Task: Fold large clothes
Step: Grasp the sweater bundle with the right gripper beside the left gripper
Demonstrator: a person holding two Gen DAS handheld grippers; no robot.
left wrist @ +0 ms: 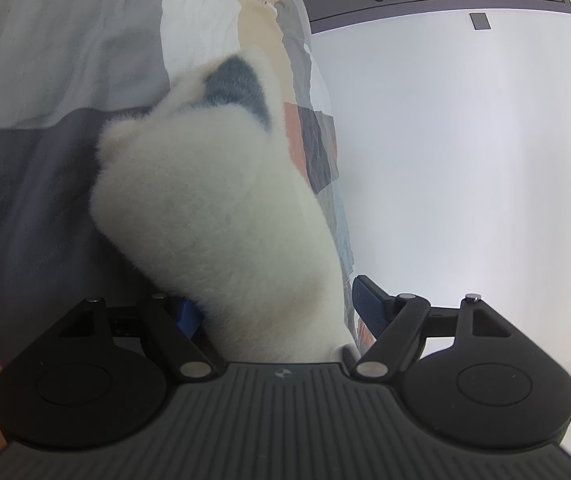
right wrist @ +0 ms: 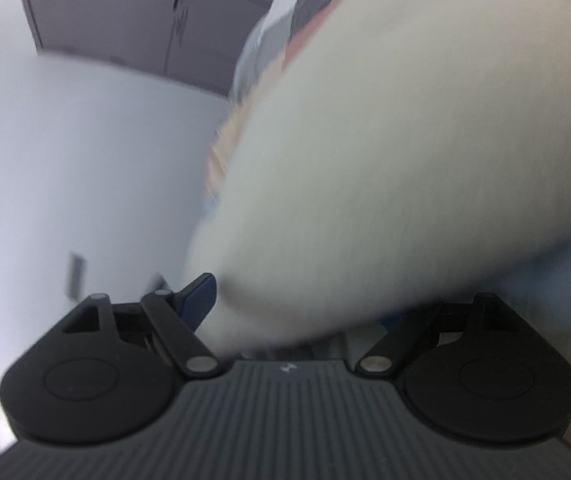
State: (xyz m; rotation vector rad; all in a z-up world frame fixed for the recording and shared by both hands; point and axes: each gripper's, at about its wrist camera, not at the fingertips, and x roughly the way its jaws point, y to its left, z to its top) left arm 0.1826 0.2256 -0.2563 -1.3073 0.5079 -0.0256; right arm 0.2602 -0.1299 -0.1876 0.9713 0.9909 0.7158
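White fleece garment (left wrist: 221, 216) between spread left gripper (left wrist: 281, 312) fingers; right gripper (right wrist: 301, 304) spread, grip indeterminate, view blurred.

right wrist view is all motion blur; fleece garment (right wrist: 385, 152) hides the right finger, and in the left view its fluff (left wrist: 221, 220) covers most of the left blue pad (left wrist: 187, 315)

a white table (left wrist: 465, 160) carries a patchwork cloth (left wrist: 65, 80), with a fluffy cream garment (left wrist: 213, 220) on top.
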